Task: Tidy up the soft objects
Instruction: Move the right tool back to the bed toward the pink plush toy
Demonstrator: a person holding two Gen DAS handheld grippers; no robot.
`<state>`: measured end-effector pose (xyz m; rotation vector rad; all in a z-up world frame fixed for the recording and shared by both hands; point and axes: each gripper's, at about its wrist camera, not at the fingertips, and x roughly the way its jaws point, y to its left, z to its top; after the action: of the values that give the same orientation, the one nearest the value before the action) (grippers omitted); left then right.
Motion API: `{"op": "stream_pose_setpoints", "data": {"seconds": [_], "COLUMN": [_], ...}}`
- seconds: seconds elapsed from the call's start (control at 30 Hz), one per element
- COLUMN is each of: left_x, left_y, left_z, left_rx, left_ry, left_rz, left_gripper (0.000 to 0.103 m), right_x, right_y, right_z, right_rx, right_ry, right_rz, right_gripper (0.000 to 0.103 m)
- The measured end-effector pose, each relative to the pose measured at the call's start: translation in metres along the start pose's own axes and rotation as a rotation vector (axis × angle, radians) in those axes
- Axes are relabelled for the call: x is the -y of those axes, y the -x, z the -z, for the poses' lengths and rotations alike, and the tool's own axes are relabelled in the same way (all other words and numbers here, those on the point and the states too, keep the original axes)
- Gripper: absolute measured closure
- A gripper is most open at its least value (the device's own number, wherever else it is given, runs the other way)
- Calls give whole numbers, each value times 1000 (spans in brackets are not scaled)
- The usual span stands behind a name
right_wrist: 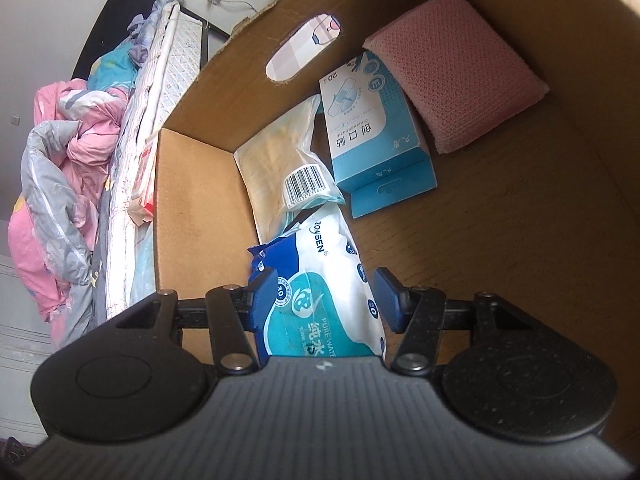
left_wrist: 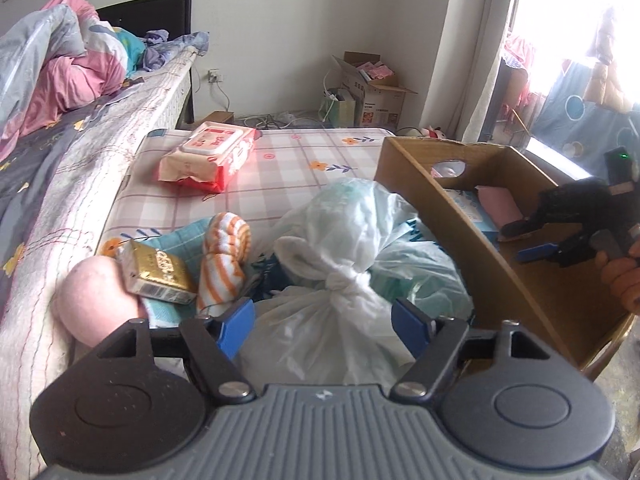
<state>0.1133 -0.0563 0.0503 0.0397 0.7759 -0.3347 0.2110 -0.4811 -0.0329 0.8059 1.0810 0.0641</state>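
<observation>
My left gripper (left_wrist: 323, 328) is open, its blue pads wide apart on either side of a knotted white plastic bag (left_wrist: 336, 304) without pressing it. Left of the bag lie an orange-striped cloth (left_wrist: 224, 264), a gold packet (left_wrist: 158, 272) and a pink soft ball (left_wrist: 96, 300). A cardboard box (left_wrist: 440, 216) stands on the right. My right gripper (right_wrist: 326, 298) hovers inside it, jaws partly apart and open. It sits above a blue-white wet-wipes pack (right_wrist: 320, 272) on the box floor. Seen from the left wrist, nothing is between the right gripper's (left_wrist: 526, 238) fingers.
In the box (right_wrist: 520, 280) also lie a pink sponge (right_wrist: 456, 68), a blue plaster carton (right_wrist: 376, 128) and a yellowish barcoded pouch (right_wrist: 276, 168). A red wipes pack (left_wrist: 208, 156) rests on the checked mattress (left_wrist: 288, 168). A taller bed with quilts (left_wrist: 60, 60) is left. A hand (left_wrist: 620, 276) holds the right gripper.
</observation>
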Motion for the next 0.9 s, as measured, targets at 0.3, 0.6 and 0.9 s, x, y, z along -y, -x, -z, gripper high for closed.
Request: {"op": "stream_pose_setpoints", "data": {"seconds": [0.3, 0.6, 0.9], "left_x": [-39, -58, -86], "left_y": [27, 36, 34], "left_z": [23, 39, 39], "left_rx": [28, 49, 79], "left_ry": [21, 23, 32], "left_rz": [-64, -124, -201], "left_gripper": [26, 26, 33], "right_x": [-35, -143, -228], "right_y": [60, 46, -28], "right_z": [18, 59, 97], "right_rx": [106, 11, -217], "right_ry": [80, 273, 322], "right_rz": [-80, -263, -365], "right_gripper": [49, 48, 48]}}
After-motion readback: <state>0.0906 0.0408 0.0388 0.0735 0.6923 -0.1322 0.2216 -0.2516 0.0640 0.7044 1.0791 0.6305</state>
